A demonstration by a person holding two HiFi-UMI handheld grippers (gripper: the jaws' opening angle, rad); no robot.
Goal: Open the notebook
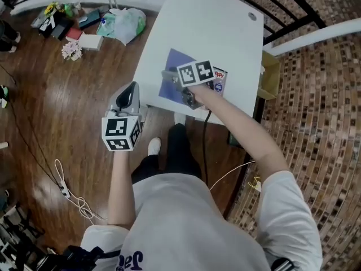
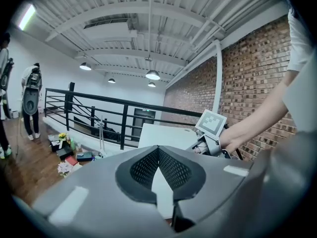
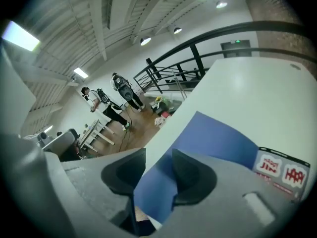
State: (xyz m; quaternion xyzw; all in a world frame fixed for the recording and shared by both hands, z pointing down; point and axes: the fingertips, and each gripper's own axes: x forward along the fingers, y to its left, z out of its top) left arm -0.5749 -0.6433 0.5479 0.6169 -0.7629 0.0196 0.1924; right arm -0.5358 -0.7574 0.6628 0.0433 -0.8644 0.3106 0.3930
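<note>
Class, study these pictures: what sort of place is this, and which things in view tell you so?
Probably a loft-style workshop or studio, converted from industrial space: a bare brick wall, a black metal railing, and exposed white ceiling beams with hanging lamps.

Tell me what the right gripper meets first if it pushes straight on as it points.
Most likely the blue notebook: the right gripper points down at its cover, which fills the gap between the parted jaws.
</note>
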